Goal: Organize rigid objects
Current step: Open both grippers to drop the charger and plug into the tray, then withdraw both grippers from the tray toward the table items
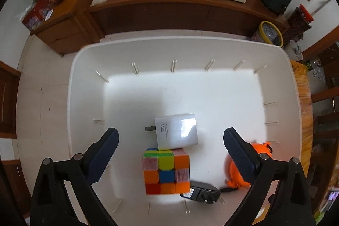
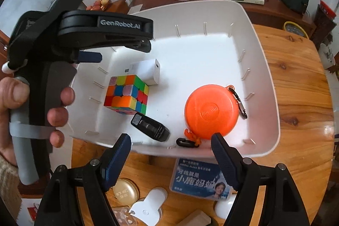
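Note:
A white bin (image 1: 84, 69) (image 2: 264, 60) stands on the wooden table (image 2: 300, 86). In it lie a colourful puzzle cube (image 1: 166, 171) (image 2: 127, 96), a white 33W charger (image 1: 177, 130) (image 2: 148, 71), a black plug adapter (image 1: 201, 192) (image 2: 151, 127) and an orange round case (image 1: 235, 173) (image 2: 210, 111) with a carabiner. My left gripper (image 1: 170, 137) is open and empty above the cube; its body (image 2: 101, 31) shows over the bin's left rim. My right gripper (image 2: 170, 141) is open and empty at the bin's near rim.
On the table in front of the bin lie a blue dental floss box (image 2: 199, 179), a gold round tin (image 2: 126, 192), a white plastic piece (image 2: 148, 204) and a clear case (image 2: 122, 215). A wooden cabinet (image 1: 169, 3) stands behind.

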Demonstrator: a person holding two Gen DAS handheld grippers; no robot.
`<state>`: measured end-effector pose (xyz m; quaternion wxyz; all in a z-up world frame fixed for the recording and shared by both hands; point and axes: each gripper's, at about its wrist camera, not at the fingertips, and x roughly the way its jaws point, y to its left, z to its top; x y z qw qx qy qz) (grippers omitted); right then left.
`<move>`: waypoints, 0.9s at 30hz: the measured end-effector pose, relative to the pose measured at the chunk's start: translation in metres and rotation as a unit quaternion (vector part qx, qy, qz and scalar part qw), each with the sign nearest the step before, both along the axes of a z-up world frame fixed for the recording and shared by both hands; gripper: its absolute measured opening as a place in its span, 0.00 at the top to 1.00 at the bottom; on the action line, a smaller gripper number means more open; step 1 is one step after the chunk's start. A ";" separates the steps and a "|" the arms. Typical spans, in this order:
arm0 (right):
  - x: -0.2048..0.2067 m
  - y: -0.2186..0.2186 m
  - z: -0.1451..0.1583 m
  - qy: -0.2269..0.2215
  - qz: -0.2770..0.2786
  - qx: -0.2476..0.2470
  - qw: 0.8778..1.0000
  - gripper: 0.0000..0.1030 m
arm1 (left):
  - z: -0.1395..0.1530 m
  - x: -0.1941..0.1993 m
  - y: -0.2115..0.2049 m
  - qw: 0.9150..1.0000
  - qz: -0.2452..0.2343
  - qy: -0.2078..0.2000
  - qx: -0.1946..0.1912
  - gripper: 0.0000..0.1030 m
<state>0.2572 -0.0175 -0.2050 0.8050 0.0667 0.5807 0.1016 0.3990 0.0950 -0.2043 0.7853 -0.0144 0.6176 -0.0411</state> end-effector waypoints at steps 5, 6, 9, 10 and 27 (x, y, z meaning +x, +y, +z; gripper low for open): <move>-0.011 0.002 0.018 -0.018 -0.003 -0.010 1.000 0.24 | 0.023 -0.014 0.009 1.000 -0.013 -0.027 -0.007 0.04; -0.016 0.004 0.023 -0.022 -0.004 -0.011 1.000 0.24 | 0.026 -0.018 0.010 0.999 -0.014 -0.030 -0.009 0.04; -0.024 0.007 0.033 -0.033 -0.006 -0.015 0.999 0.24 | 0.039 -0.028 0.013 0.999 -0.023 -0.037 -0.016 0.04; -0.028 0.008 0.038 -0.038 -0.006 -0.017 0.999 0.24 | 0.044 -0.033 0.015 0.999 -0.026 -0.041 -0.019 0.04; -0.099 0.005 0.106 -0.103 -0.019 -0.049 0.993 0.24 | 0.141 -0.122 0.030 0.983 -0.118 -0.129 -0.052 0.03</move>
